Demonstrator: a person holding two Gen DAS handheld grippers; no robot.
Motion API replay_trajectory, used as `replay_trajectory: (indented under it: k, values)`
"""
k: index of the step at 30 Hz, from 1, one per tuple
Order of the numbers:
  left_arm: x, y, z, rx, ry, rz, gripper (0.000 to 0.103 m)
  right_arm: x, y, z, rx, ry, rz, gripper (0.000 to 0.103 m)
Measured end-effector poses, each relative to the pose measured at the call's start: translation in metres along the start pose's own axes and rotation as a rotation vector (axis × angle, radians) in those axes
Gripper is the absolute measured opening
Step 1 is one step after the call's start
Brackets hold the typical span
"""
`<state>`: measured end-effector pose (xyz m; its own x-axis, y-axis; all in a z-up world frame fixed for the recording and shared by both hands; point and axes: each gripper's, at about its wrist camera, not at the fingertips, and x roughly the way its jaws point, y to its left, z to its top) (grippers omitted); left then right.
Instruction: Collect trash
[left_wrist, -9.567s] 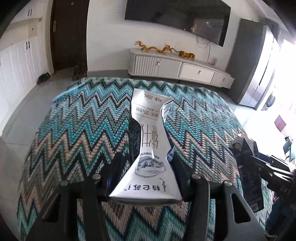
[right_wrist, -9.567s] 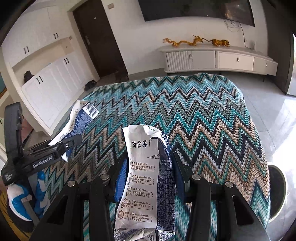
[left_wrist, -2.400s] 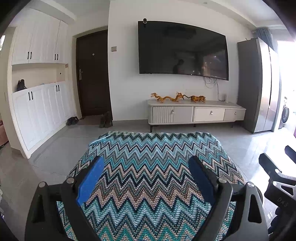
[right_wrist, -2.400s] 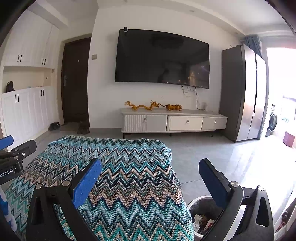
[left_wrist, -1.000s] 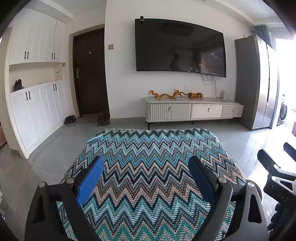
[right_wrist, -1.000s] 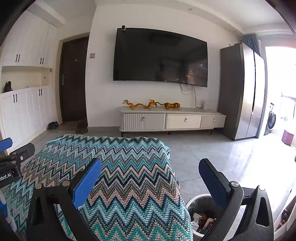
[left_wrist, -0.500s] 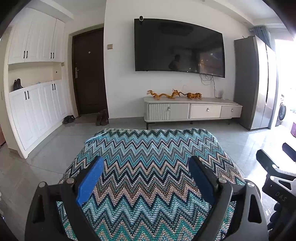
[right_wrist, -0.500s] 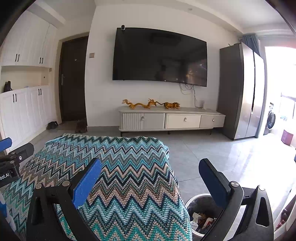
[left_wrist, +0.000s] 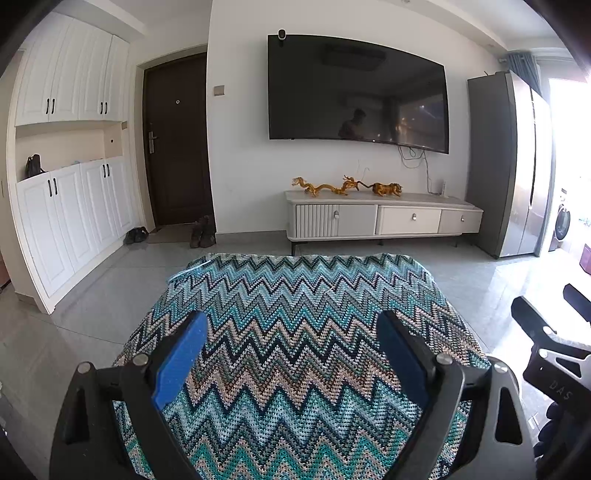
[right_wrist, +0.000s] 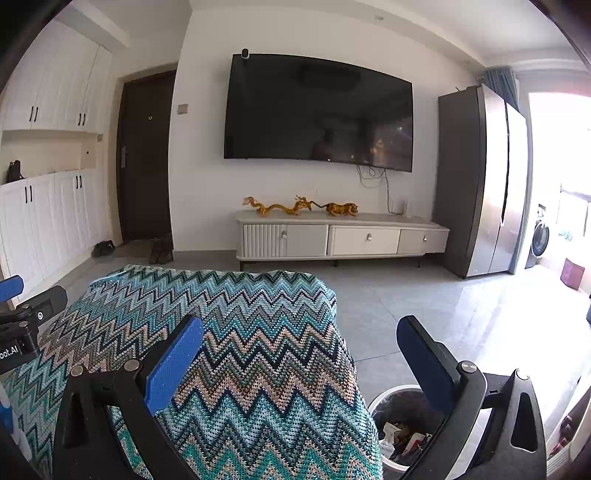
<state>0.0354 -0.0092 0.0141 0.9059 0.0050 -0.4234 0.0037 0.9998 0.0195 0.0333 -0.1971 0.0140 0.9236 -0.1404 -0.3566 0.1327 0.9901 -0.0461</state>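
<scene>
A zigzag-patterned knitted blanket (left_wrist: 295, 332) in teal, blue, beige and black covers the table, draping over its far edge and its right side. Beside that right side, a round white trash bin (right_wrist: 391, 465) stands on the grey tiled floor (right_wrist: 424, 317), with wrappers and scraps inside it.

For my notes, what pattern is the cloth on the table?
Zigzag chevron cloth in teal, blue, beige and black; clearest in left wrist view.
</scene>
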Motion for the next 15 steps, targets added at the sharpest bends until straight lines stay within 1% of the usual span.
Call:
replay_trajectory:
  k: [15]
  values:
    - [0.0026, 0.0005, 0.0005, -0.005, 0.012, -0.001, 0.093, 0.0013, 0.0013, -0.0001, -0.001, 0.002, -0.003, 0.103]
